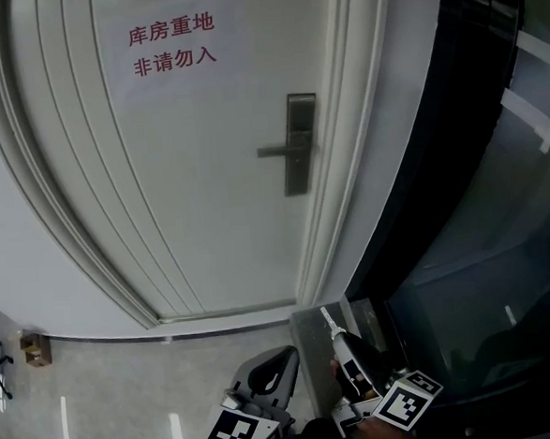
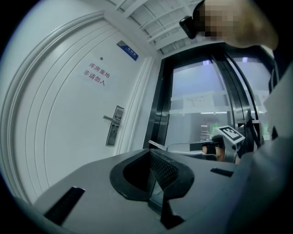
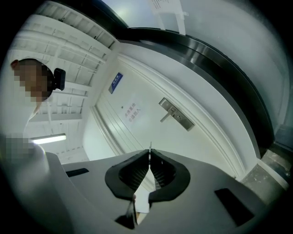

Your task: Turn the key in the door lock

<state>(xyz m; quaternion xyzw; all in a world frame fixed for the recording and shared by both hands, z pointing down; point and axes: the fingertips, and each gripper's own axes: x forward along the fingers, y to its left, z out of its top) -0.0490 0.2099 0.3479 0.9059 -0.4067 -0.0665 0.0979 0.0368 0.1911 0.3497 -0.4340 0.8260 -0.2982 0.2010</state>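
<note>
The white door [image 1: 208, 200] carries a grey lock plate [image 1: 300, 142] with a lever handle [image 1: 275, 151] pointing left; the plate also shows in the left gripper view [image 2: 114, 125] and the right gripper view [image 3: 177, 115]. My right gripper [image 1: 340, 339] is low and well short of the door, shut on a thin silver key [image 1: 329, 320] whose blade sticks out past the closed tips [image 3: 150, 148]. My left gripper [image 1: 286, 354] hangs beside it to the left, shut on nothing [image 2: 151, 155]. From the left gripper view, the right gripper [image 2: 176, 147] points its key [image 2: 155, 144] toward the door.
A paper sign with red characters [image 1: 173, 43] hangs on the door's upper part. A black-framed glass partition [image 1: 462, 210] stands right of the door frame. A small brown box [image 1: 35, 350] sits on the floor at the far left. A grey stone threshold [image 1: 315, 328] lies under the right gripper.
</note>
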